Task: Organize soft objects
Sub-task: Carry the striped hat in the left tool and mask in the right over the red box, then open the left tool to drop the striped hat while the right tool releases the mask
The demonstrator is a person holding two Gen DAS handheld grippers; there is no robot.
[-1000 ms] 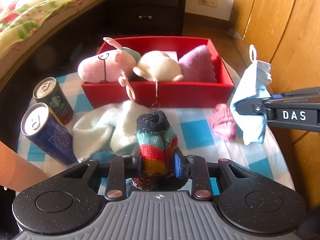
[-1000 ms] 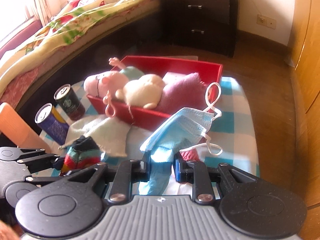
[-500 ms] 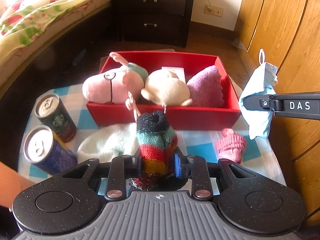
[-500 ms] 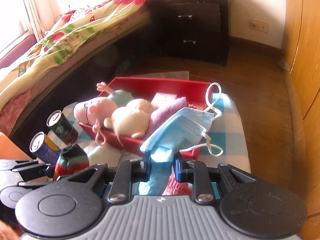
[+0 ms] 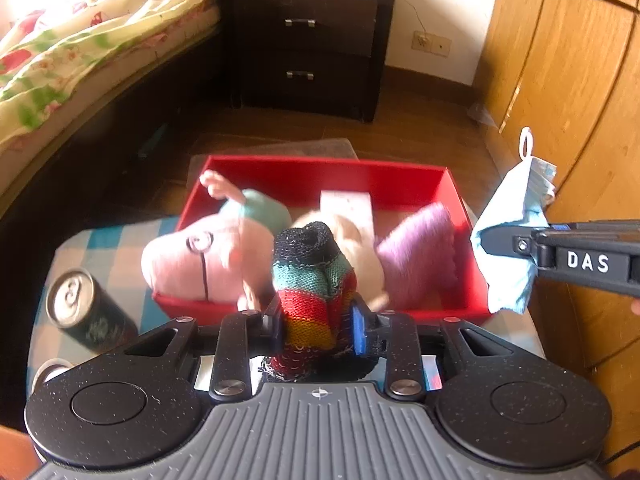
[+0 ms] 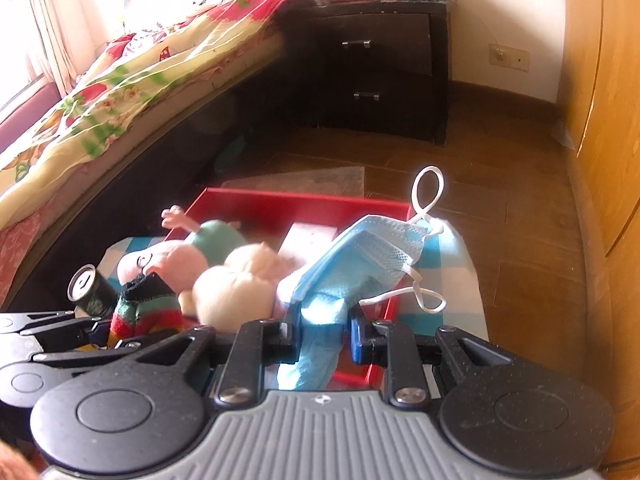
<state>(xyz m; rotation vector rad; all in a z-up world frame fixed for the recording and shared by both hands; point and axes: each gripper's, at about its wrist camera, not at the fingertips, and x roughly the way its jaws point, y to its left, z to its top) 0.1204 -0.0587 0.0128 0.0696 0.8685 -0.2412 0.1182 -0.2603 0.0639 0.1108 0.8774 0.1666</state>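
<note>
My left gripper [image 5: 316, 320] holds the striped knit sock [image 5: 314, 292] between its pads; the jaws have just been opening a little, and the sock remains between them, upright, its dark cuff uppermost. In the left wrist view the sock stands above the near wall of the red box [image 5: 456, 196], over the middle of its near edge.

My right gripper [image 6: 322, 334] is clamped on the blue face mask [image 6: 360, 264]. The mask's body fans upward and to the right from the pads; one white ear loop [image 6: 428, 188] stands above it, and a second hangs at its right. The mask is over the right near part of the box.

Inside the box, from left to right: a pink plush toy [image 5: 188, 260] with a teal part, leaning over the left near wall; a cream plush toy [image 6: 236, 288] in the middle; a purple knit piece [image 5: 420, 256] at the right end. A white card [image 5: 346, 206] lies on the box floor behind them.

The box rests on a blue-and-white checked cloth [image 5: 100, 244]. A dark green can [image 5: 86, 312] stands upright near the cloth's left edge, apart from the box. The top of a second can [image 5: 50, 372] shows at the near left corner, mostly hidden.
</note>
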